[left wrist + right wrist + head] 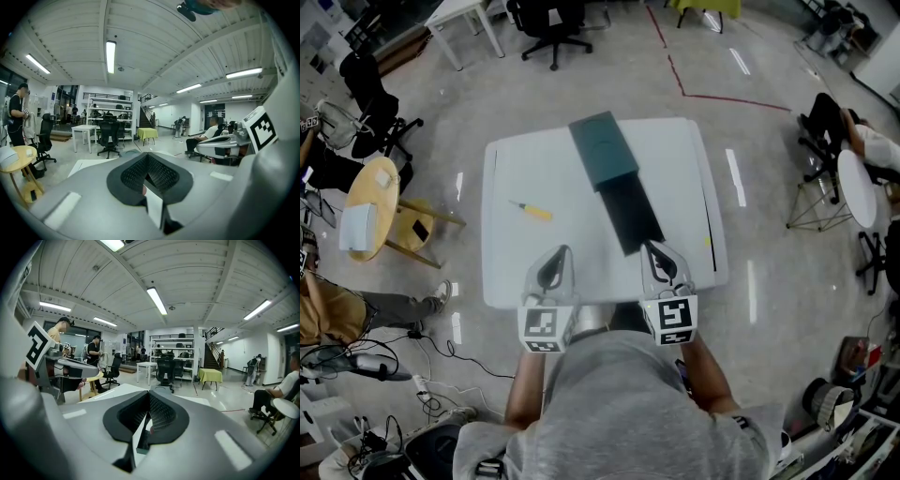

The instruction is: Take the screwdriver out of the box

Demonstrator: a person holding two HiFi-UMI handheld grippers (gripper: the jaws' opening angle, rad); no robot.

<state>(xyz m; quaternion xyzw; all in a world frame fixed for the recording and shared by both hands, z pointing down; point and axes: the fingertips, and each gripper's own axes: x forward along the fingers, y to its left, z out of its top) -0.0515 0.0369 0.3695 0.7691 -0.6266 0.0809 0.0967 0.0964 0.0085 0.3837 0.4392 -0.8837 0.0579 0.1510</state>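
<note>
A yellow-handled screwdriver (532, 211) lies on the white table (675, 272), to the left of the box and outside it. The box's dark teal sleeve (605, 150) sits at the table's far middle. Its black inner tray (630, 214) is slid out toward me. My left gripper (561, 253) hovers over the near table edge, below and to the right of the screwdriver, shut and holding nothing. My right gripper (651, 247) is also shut and holds nothing, its tip just at the tray's near end. In the gripper views the left jaws (149, 171) and right jaws (149, 416) are closed together.
A round wooden table (373, 202) and a black chair (370, 94) stand to the left. On the right are a seated person (862, 141) and a white round table (862, 187). Cables (384, 375) lie on the floor at the near left.
</note>
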